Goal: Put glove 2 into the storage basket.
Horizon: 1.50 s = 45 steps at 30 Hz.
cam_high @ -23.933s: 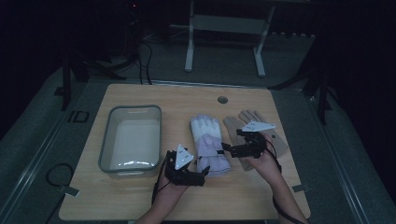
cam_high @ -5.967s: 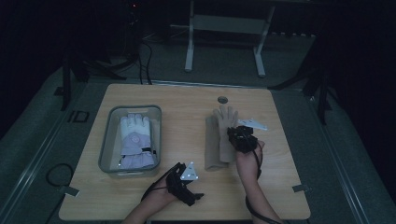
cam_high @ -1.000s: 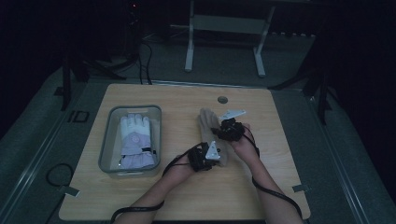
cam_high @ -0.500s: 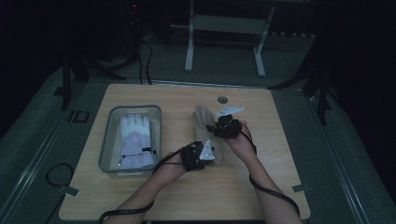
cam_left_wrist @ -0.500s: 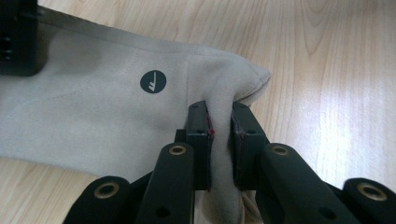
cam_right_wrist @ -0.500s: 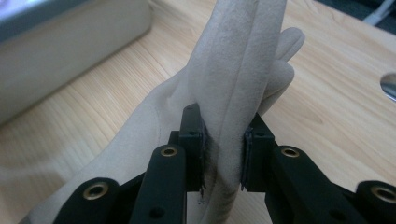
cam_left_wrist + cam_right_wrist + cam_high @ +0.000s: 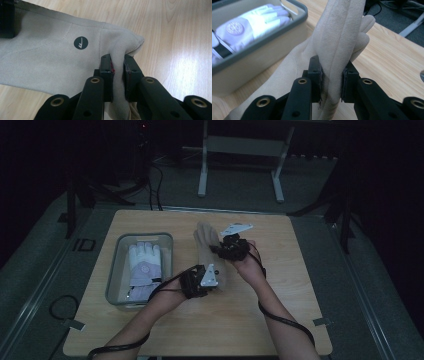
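two grippers hold one tan glove (image 7: 206, 242) between them above the desk (image 7: 280, 320): the left gripper (image 7: 117, 72) has its fingers clamped on a fold near the cuff, the right gripper (image 7: 331, 82) on the bunched glove fingers. it looks soft, light and limp, so gathered folds grip best; the tray (image 7: 116, 270) with the white glove (image 7: 142, 267) lies beyond the left fingers.

Dim room; wooden table (image 7: 300, 270); grey floor (image 7: 240, 195); metal stand (image 7: 240, 145).

Tan glove (image 7: 50, 57): matt suede-like cloth; table (image 7: 175, 30): glossy wood grain; tray (image 7: 262, 50): smooth grey plastic.
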Each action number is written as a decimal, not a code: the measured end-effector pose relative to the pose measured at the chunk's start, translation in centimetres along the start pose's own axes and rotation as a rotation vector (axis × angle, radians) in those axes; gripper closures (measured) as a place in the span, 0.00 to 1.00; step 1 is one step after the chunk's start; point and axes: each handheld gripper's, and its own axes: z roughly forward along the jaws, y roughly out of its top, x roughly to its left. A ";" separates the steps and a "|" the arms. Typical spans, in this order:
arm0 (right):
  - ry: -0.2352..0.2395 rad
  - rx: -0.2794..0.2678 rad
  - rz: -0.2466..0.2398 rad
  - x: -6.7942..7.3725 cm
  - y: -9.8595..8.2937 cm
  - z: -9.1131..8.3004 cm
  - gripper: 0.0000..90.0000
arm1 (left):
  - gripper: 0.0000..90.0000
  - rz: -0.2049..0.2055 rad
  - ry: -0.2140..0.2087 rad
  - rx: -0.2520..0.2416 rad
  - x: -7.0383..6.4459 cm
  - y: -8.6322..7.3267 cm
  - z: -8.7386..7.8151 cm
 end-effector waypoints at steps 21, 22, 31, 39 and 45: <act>0.077 -0.025 -0.067 4.8 5.2 3.2 0.83 | 0.89 -0.034 0.062 0.049 1.1 -3.9 -5.5; 0.076 -0.024 -0.073 5.0 5.4 3.4 0.83 | 0.89 -0.035 0.066 0.053 1.2 -4.2 -5.7; 0.110 -0.022 -0.094 7.7 7.4 5.9 0.83 | 0.89 -0.073 0.090 0.080 1.7 -6.9 -8.0; 0.150 -0.022 -0.107 9.6 8.7 7.9 0.83 | 0.89 -0.113 0.110 0.089 1.8 -9.4 -9.8; 0.176 -0.022 -0.128 11.4 9.8 9.6 0.83 | 0.89 -0.138 0.127 0.114 1.9 -11.1 -11.2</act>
